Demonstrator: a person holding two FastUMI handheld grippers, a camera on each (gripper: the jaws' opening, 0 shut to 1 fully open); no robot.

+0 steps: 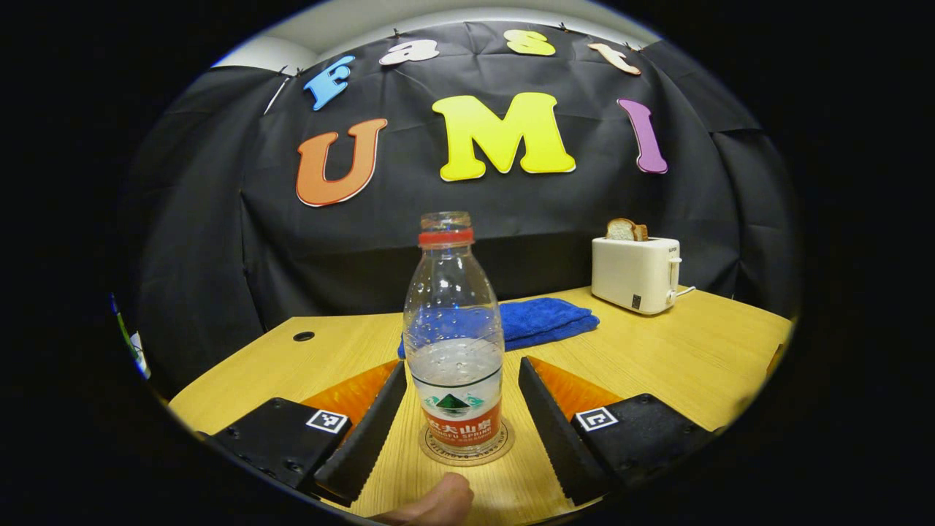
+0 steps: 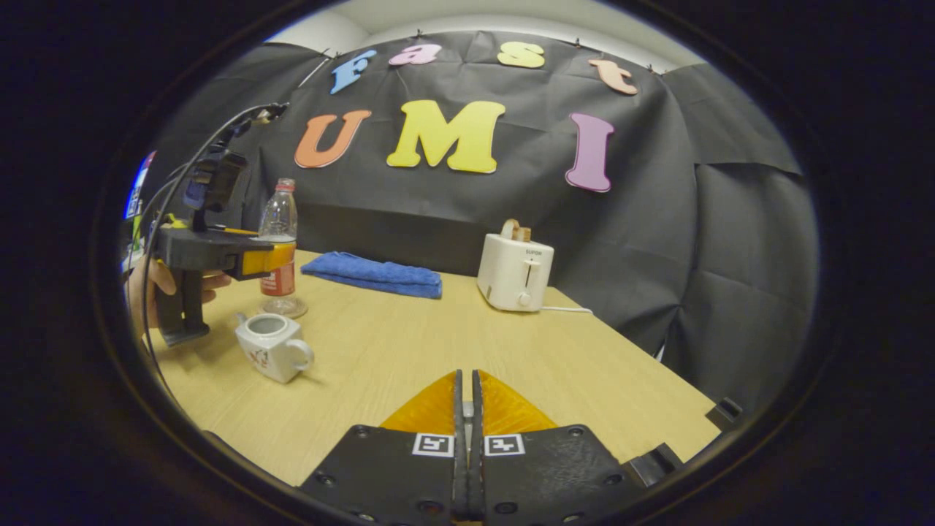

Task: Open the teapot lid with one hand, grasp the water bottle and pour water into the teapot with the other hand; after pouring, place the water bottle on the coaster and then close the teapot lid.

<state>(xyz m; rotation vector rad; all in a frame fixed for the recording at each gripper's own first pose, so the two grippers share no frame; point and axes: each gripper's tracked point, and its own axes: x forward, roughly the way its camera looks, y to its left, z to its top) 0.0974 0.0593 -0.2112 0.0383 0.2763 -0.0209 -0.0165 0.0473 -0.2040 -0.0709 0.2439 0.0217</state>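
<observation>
Left gripper view: left gripper (image 1: 454, 431) gaped wide, fingers flanking one water bottle (image 1: 453, 343) without touching; bottle upright on one coaster (image 1: 467, 454). Beyond: one blue towel (image 1: 540, 321), one toaster (image 1: 635, 274) far right.

Right gripper view: right gripper (image 2: 467, 409) fingers pressed together, nothing between. One teapot (image 2: 272, 347), lidless, ahead left; bottle beyond it, on table (image 2: 438, 351).

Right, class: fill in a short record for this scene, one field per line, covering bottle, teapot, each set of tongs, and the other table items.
bottle: water bottle upright on coaster, uncapped
teapot: white teapot on table, lid off
left tongs: open, astride bottle, not touching
right tongs: shut, apparently empty
others: blue cloth, toaster holding bread
</observation>
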